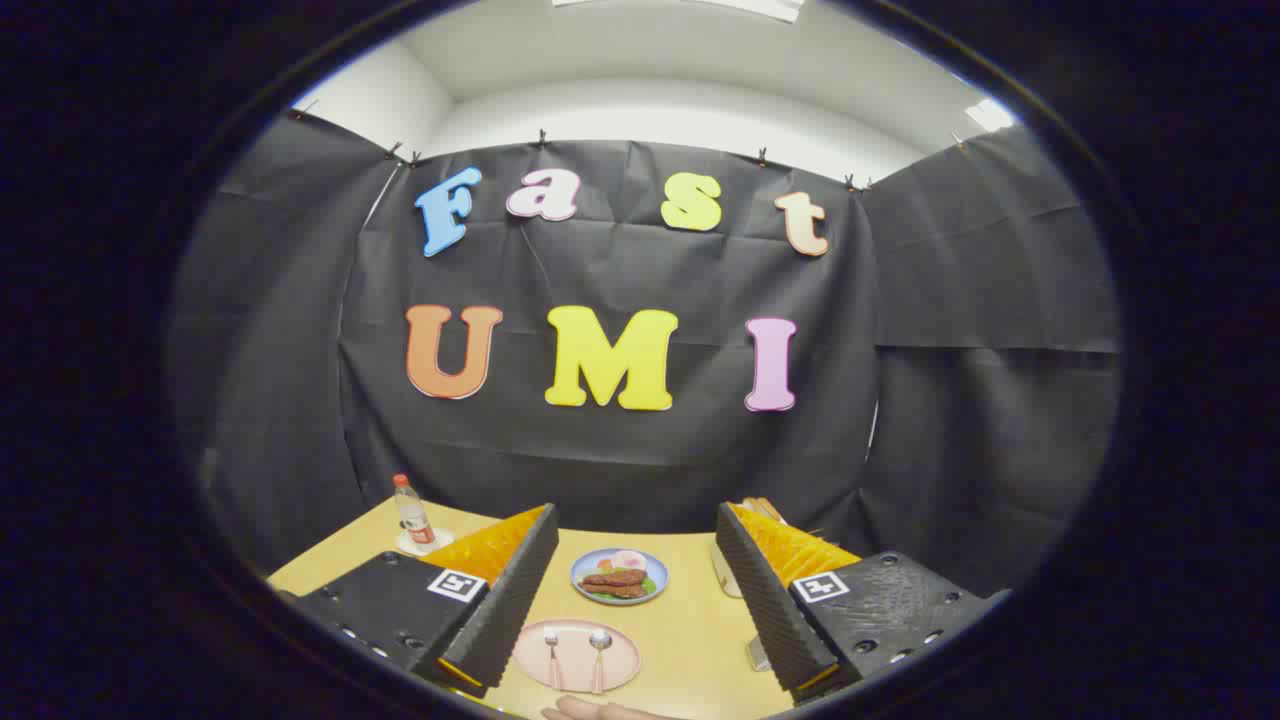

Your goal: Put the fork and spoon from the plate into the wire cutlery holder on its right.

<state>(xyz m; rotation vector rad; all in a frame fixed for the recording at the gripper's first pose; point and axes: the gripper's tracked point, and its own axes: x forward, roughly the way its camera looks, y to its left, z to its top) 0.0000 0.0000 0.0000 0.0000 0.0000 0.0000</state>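
Note:
A pink plate (pixel 620 668) lies on the wooden table between my fingers, near the table's front edge. On it lie a fork (pixel 552 655) on the left and a spoon (pixel 599 655) on the right, side by side with their handles toward me. My gripper (pixel 635 590) is open and held above the table, well clear of the plate, with nothing between its fingers. The right finger (pixel 770 600) hides most of what stands to the plate's right; a small pale part (pixel 757 655) peeks out beside it, too little to tell if it is the wire holder.
A blue plate (pixel 619 576) with food sits beyond the pink plate. A small bottle with a red label (pixel 412 515) stands on a coaster at the table's far left. A pale object (pixel 724 572) shows by the right finger. A person's hand (pixel 600 711) rests at the table's front edge.

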